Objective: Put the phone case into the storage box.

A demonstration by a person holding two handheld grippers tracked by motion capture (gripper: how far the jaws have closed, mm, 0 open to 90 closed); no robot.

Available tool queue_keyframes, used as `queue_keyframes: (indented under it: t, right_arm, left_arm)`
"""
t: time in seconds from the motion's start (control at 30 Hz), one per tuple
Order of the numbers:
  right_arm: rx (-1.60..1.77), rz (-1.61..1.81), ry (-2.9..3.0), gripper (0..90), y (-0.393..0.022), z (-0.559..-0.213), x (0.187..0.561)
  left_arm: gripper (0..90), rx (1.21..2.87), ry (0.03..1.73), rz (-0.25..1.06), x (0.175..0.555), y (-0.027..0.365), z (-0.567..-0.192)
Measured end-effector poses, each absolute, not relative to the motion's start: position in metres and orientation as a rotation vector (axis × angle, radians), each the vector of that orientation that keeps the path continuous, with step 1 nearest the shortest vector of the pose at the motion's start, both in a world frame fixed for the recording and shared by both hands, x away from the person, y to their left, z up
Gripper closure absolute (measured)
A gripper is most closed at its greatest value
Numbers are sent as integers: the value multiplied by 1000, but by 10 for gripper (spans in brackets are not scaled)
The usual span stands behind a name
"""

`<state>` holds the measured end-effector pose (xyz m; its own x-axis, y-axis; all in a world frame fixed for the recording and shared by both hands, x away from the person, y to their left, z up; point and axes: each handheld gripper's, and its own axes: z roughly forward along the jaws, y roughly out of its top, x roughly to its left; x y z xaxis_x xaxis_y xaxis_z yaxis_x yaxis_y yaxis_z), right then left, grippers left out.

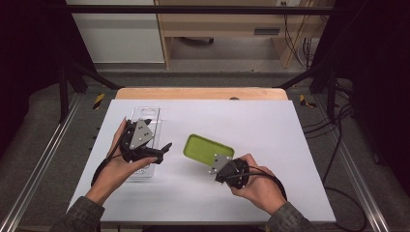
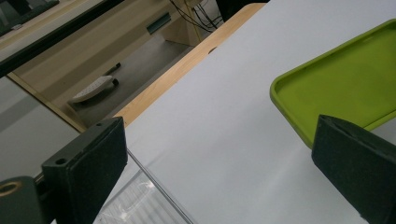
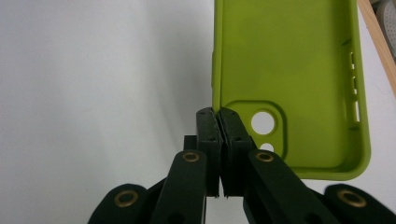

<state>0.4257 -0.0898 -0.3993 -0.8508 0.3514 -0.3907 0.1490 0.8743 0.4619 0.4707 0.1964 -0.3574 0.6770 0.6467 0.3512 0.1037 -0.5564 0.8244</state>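
The right gripper [image 3: 218, 112] has its jaws pressed tight on the thin side wall of a lime-green soft phone case [image 3: 299, 70], near the corner with the round camera cut-outs, so the case sits tilted over the middle of the white-topped bench [image 1: 270, 125] with its hollow side up. The left gripper [image 2: 219, 154] is wide apart and empty, hovering above a clear plastic box [image 1: 145, 116] at the bench's left side, with the case's near edge just beside one jaw. The hold looks risky: only a narrow strip of flexible rim is pinched, so the case could twist, sag or slip out if it is swung quickly, and the open left jaws could knock it if the two hands close in carelessly. The clear box is hard to see against the white top and could be nudged by the left forearm. The bench top is smooth, matte and white with a light wooden edge [image 1: 200, 93] at the far side; beyond lie a grey floor, pale wooden furniture [image 1: 222, 24], black frame rails and loose cables [image 1: 338, 140] at the right.
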Motion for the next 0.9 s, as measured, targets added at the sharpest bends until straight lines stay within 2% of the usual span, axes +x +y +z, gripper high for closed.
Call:
queue_keyframes:
  t: [0.9]
  right_arm:
    - [329,558,2570,880,-83,-401,422]
  left_arm:
    - [40,2141,532,825,476,184,-361]
